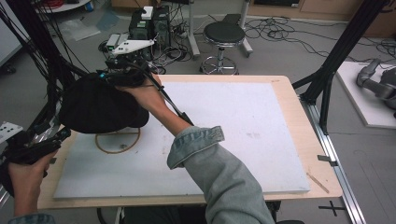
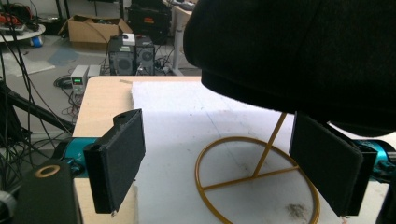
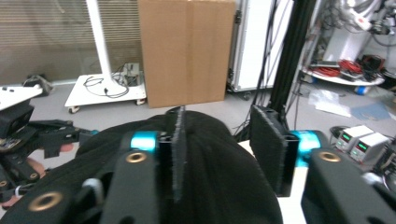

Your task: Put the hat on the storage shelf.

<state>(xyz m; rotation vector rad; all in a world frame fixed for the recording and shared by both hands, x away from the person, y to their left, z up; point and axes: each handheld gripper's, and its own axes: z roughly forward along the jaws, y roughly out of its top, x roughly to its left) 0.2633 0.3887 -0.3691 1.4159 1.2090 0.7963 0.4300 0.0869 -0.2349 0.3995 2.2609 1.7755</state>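
A black hat (image 1: 100, 107) rests on a gold wire stand whose ring base (image 1: 117, 141) lies on the white board at the table's left. My right gripper (image 1: 109, 74) reaches across from the right and sits on top of the hat, open. In the right gripper view its jaws straddle the hat's crown (image 3: 215, 186), the left one touching the fabric. My left gripper (image 1: 58, 137) hangs off the table's left edge, open. In the left gripper view, the ring (image 2: 254, 179) and the stand's stem (image 2: 273, 137) show between its jaws, under the hat's brim (image 2: 303, 56).
A white board (image 1: 233, 121) covers most of the wooden table (image 1: 299, 116). Black frame posts (image 1: 336, 51) stand at the right, with cables at the left. Behind the table are a stool (image 1: 223, 35) and computer boxes (image 1: 149, 23). A grey robot arm (image 1: 378, 79) lies at far right.
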